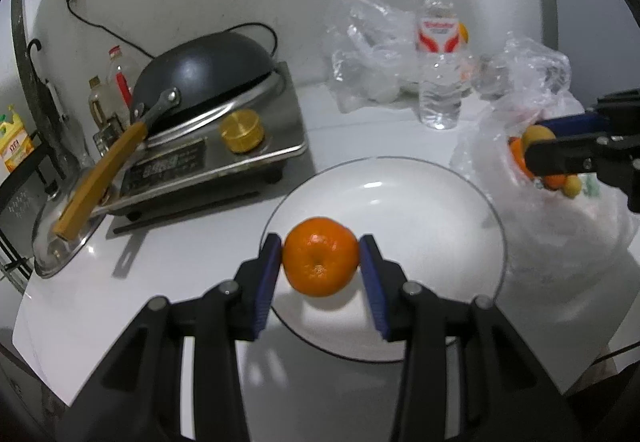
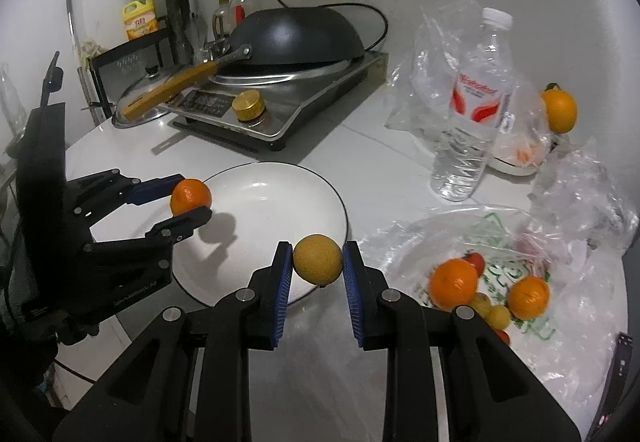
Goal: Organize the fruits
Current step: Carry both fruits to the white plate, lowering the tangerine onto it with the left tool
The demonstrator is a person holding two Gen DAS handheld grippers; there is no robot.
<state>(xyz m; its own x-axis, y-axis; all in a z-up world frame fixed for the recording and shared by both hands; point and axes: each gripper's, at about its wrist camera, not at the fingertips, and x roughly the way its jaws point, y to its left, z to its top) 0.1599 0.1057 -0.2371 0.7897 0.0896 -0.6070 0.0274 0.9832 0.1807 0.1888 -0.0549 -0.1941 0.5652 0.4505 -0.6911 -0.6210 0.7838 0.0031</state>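
Your left claw (image 1: 320, 256): black angular linkage arms | blue ribbed pads | silver round pivot screws || your right claw (image 2: 318, 260): same black frame, blue pads, silver screws

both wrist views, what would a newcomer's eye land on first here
The bright orange mandarin pinched between the left gripper fingers, hanging over the white plate in mid-counter. Next, the duller yellow round fruit clamped in the right gripper at the plate's near rim. To the right, more oranges sit in an open plastic bag, and the upturned black wok rests on the cooker behind.
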